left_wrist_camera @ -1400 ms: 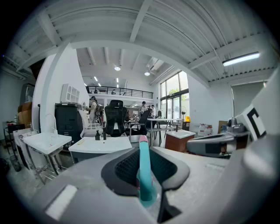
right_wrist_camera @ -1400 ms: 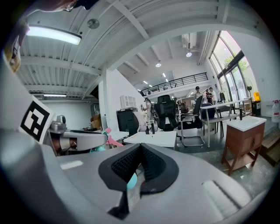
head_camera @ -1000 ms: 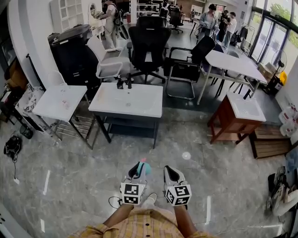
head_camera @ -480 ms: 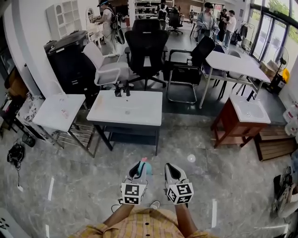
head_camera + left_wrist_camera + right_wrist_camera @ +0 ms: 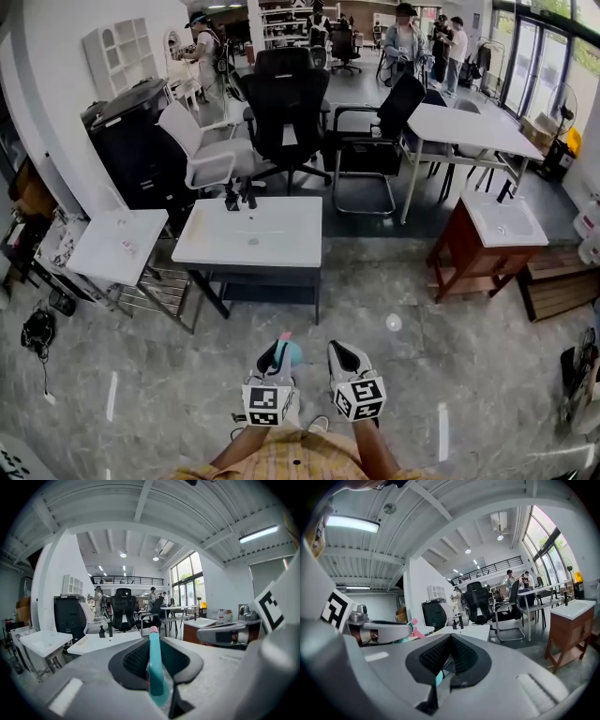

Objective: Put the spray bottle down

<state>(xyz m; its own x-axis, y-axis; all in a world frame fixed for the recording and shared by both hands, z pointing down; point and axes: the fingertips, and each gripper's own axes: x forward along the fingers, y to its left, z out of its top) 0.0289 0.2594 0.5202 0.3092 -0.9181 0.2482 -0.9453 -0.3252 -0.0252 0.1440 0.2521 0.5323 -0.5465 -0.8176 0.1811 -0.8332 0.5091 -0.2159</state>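
Teal spray bottle [image 5: 154, 667], one, pinched in left gripper [image 5: 275, 352]; right gripper [image 5: 339, 351] pressed together, empty. Open floor [image 5: 159, 375] separates both from white counter [image 5: 281, 239], frame centre.

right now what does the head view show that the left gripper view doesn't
Only the head view: the person's checked shirt and forearms. Only the left gripper view: the ceiling beams overhead. Both: the teal spray bottle clamped in the left gripper, the white sink table and the black chair.
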